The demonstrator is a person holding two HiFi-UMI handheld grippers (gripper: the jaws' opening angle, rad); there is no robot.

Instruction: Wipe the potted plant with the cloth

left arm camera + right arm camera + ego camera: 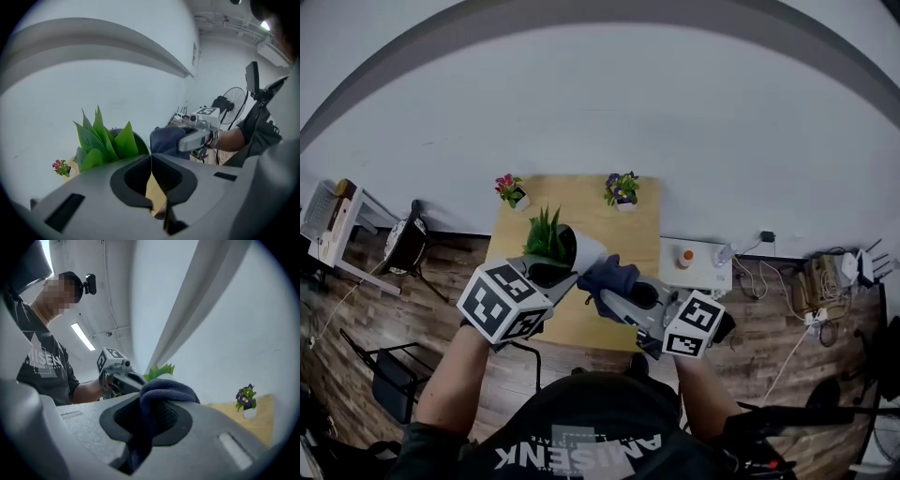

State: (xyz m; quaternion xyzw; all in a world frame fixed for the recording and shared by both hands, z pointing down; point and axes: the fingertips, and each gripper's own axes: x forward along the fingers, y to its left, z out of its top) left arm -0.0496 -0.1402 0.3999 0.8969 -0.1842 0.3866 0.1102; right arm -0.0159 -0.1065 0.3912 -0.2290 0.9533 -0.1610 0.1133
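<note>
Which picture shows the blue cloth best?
The right gripper view: the cloth fills the middle, pinched in the right gripper. The head view shows it small, beside the potted plant. The left gripper view shows it as a dark lump farther off.

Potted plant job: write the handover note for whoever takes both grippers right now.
Left gripper: jaws shut at the potted plant's rim; a grip on it can't be confirmed.
Right gripper: shut on the dark cloth, bunched beside the plant, over the table.
Done: cloth in hand, at the plant.
Left: wipe the leaves and the pot; no wiping contact visible yet.
</note>
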